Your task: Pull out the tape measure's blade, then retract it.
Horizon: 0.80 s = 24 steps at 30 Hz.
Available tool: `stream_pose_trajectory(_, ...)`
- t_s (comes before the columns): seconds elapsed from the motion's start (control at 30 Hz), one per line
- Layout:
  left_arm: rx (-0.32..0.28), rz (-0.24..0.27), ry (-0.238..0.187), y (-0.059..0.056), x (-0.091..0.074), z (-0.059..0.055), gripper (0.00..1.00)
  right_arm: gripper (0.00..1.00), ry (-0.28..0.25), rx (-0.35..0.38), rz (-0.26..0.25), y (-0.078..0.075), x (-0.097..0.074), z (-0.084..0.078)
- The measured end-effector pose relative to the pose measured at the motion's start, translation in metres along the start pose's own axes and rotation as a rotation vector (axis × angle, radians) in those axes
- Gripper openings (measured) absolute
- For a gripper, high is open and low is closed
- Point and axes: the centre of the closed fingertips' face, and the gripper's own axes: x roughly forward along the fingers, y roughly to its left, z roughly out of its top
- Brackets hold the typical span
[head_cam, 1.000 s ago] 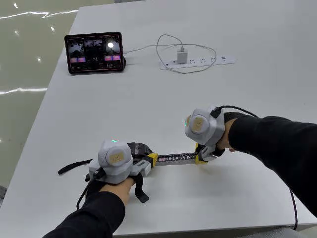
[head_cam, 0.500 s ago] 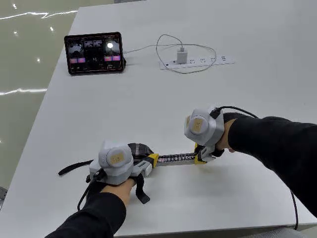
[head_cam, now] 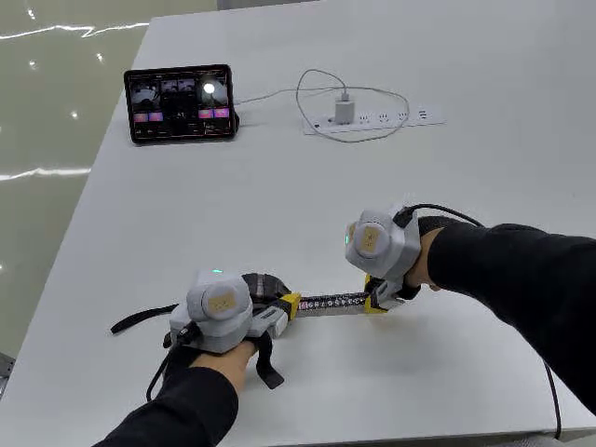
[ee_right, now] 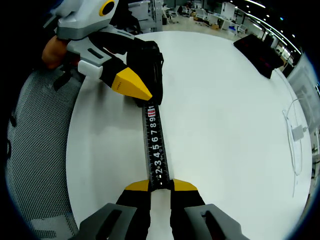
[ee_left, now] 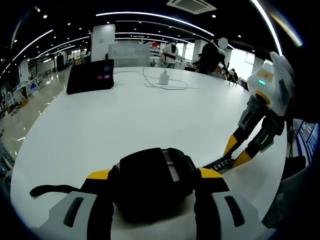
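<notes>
Left tongs [ee_left: 154, 174] clamp the black tape measure case [ee_left: 152, 195]; right tongs [ee_right: 160, 186] pinch the blade [ee_right: 154, 145] end, blade spanning between them above the desk [head_cam: 279, 205].

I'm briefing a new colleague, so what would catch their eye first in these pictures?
The left gripper clamps the black tape measure near the front edge of the table, while the right gripper pinches the tip of its blade, drawn out between them. Farther back lie a lit tablet and a white power strip.
</notes>
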Motion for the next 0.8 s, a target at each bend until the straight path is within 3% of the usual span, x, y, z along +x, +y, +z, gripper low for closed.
stream_pose_trajectory(0.8,-0.002,-0.002,0.001,0.0003,-0.0004,0.0000,0.61,0.11,-0.004,-0.001,-0.001,0.0002,0.0032,0.0066)
